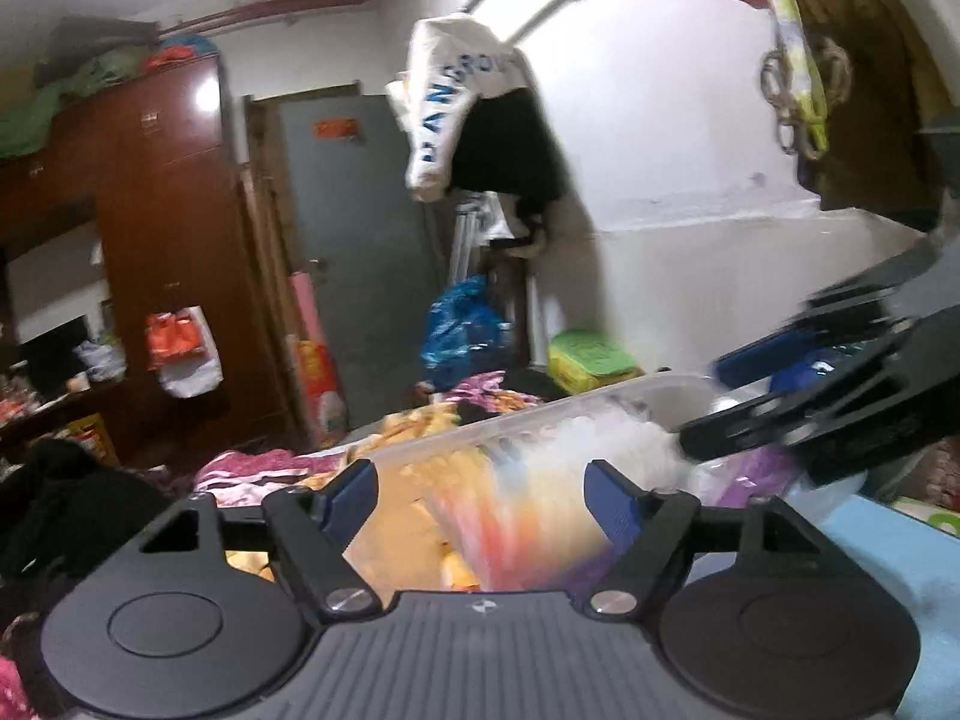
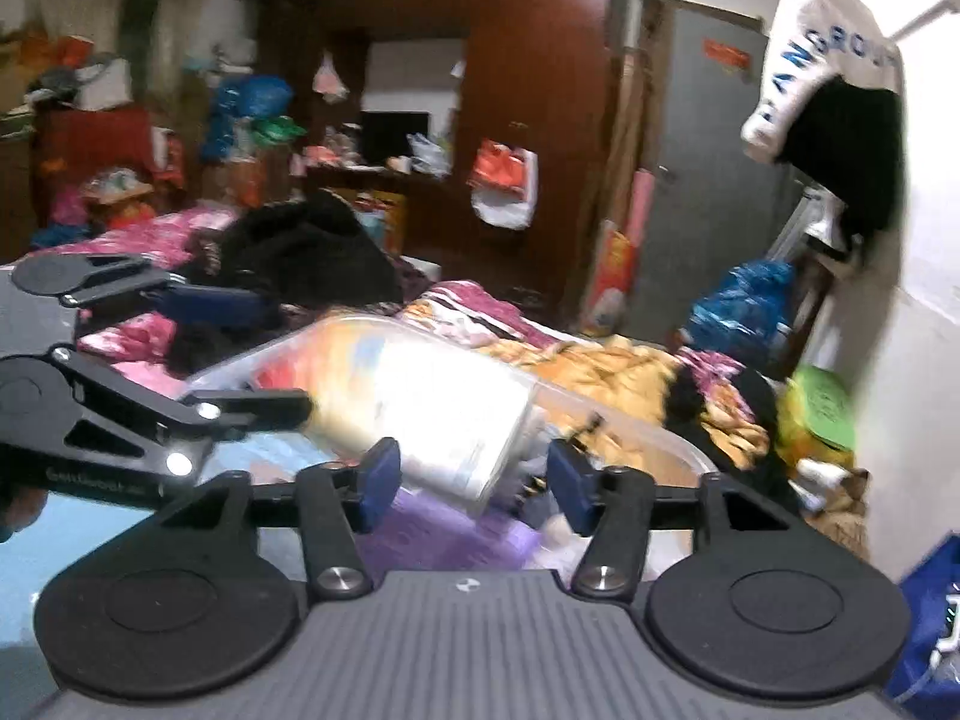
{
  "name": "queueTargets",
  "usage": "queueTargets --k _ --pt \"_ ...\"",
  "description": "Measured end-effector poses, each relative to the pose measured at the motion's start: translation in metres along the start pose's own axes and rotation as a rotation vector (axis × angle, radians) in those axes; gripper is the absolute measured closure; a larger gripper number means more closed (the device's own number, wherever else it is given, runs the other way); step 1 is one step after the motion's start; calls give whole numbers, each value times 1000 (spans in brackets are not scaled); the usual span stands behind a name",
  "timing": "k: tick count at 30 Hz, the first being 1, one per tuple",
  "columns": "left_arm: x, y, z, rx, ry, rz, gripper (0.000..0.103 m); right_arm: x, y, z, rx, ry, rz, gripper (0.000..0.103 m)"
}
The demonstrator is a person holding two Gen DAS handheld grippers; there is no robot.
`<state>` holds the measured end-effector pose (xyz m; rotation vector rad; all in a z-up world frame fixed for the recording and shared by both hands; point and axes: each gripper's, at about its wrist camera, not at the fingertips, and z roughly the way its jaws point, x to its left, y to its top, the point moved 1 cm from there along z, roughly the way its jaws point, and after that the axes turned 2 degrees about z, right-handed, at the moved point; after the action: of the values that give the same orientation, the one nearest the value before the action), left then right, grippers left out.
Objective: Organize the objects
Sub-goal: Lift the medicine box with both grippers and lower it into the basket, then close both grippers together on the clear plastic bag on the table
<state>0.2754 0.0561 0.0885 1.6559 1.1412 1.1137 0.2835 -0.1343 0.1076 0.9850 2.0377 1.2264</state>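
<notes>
A clear plastic storage box (image 1: 576,414) (image 2: 630,414) lies on the bed, holding a blurred colourful packet (image 1: 510,516) (image 2: 420,396) and purple items (image 2: 444,534). My left gripper (image 1: 483,495) is open, its blue pads on either side of the packet, not touching it. My right gripper (image 2: 474,480) is open just before the packet's near end. Each gripper shows in the other's view: the right one (image 1: 840,384) at the box's right end, the left one (image 2: 198,354) at its left end.
Crumpled orange and pink bedding (image 2: 630,366) and dark clothes (image 2: 306,252) cover the bed. A green packet (image 1: 591,360) and blue bag (image 1: 462,324) sit by the white wall. A brown wardrobe (image 1: 162,228) and grey door (image 1: 354,240) stand behind. A light blue surface (image 1: 894,558) lies near right.
</notes>
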Motion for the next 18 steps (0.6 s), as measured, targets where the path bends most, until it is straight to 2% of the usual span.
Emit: queueTargets --k 1,2,4,5,7,9,13,18 --pt "3 -2 -8 -18 -14 -20 23 -5 -4 -12 -21 18 26 31" --pt "6 -5 -19 -39 -31 -46 21 -9 -8 -23 -42 37 58 18" --pt "9 -14 -45 -71 -46 -89 10 -15 -21 -46 -89 72 125 2" --pt "7 -20 -60 -82 -47 -108 8 -16 -31 -58 -111 92 138 0" --pt "2 -37 -83 -80 -41 -132 7 -16 -48 -68 -109 102 148 0" --pt "-3 -59 -102 -45 -25 -153 7 -14 -70 -72 -93 124 172 0" --pt "-7 -104 -120 45 -15 -198 7 -7 -99 -41 49 166 158 0" --pt "-5 -141 -145 90 1 -226 7 5 -113 -10 127 176 132 0"
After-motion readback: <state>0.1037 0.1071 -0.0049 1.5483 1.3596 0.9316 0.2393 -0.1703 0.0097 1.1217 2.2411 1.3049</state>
